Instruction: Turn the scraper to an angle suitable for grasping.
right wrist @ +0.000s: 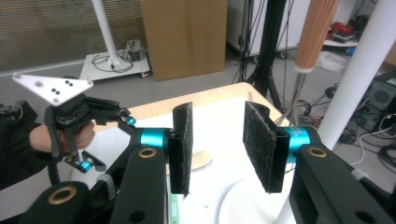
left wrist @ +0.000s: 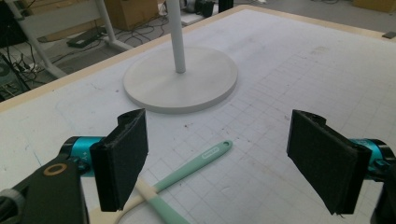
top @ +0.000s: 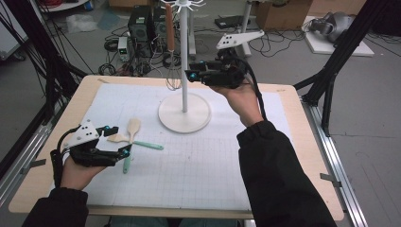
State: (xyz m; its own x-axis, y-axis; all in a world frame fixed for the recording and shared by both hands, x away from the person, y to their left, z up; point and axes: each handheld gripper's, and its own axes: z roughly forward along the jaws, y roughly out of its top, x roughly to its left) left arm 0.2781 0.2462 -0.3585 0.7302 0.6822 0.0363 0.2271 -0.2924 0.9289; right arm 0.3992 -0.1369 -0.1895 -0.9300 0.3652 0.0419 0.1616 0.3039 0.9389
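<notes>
1. My left gripper [top: 118, 142] hovered with jaws spread wide, just above the crossed spatulas [top: 133, 137] on the mat [top: 203, 161].
2. My right gripper [top: 191, 74] was raised beside the stand pole [top: 184, 56], jaws parted, grasping nothing.

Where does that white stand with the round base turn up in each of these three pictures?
High view: the white stand sits at the table's centre, toward the far edge, base flat, pole upright.
Left gripper view: its base and lower pole lie at top centre, beyond the open jaws.
Right gripper view: its pole rises along the right edge.
Shared landmark: the mint-handled utensils, crossed near the left gripper.
</notes>
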